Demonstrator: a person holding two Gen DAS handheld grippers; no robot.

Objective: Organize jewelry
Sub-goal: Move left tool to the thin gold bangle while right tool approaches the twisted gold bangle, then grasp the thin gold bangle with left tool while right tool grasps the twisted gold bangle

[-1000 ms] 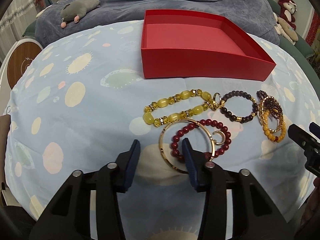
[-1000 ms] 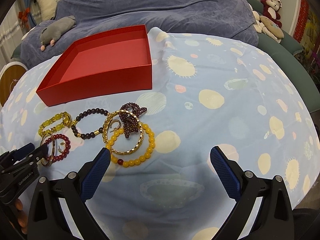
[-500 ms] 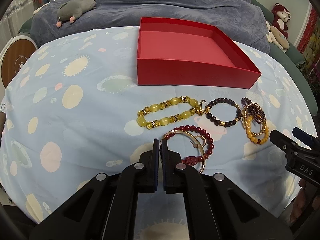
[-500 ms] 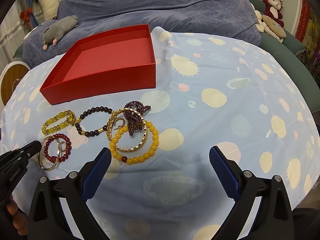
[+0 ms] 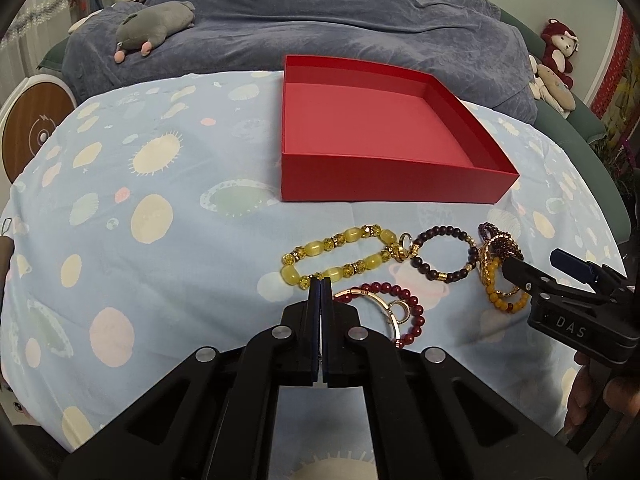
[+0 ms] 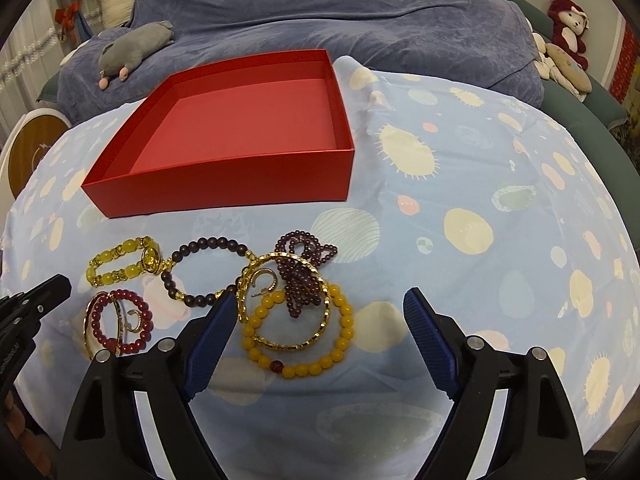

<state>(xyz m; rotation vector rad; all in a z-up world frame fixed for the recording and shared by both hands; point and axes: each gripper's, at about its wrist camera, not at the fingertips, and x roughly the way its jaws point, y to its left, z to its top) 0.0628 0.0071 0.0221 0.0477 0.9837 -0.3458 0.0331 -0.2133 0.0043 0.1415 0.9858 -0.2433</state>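
Note:
An empty red box [image 5: 384,178] [image 6: 224,192] stands on the spotted blue cloth. In front of it lie a yellow bead bracelet [image 5: 340,254] [image 6: 120,264], a dark bead bracelet [image 5: 442,254] [image 6: 208,272], a red bead bracelet with a gold bangle [image 5: 384,310] [image 6: 116,326], and an orange bead bracelet [image 6: 300,334] under a gold bangle and a purple bead strand [image 6: 302,270]. My left gripper [image 5: 320,282] is shut with nothing visible between its fingers, just left of the red bracelet. My right gripper [image 6: 316,308] is open over the orange bracelet pile.
A blue-covered sofa with a grey plush mouse [image 5: 154,28] lies behind the table. Red and beige plush toys [image 5: 558,64] sit at the right. A round wooden-topped object [image 5: 30,132] stands at the left. The cloth [image 6: 500,240] stretches out to the right.
My left gripper closed from open and pulled back, now left of the red bracelet. My right gripper moved forward and left over the orange bracelet pile, its fingers somewhat closer together.

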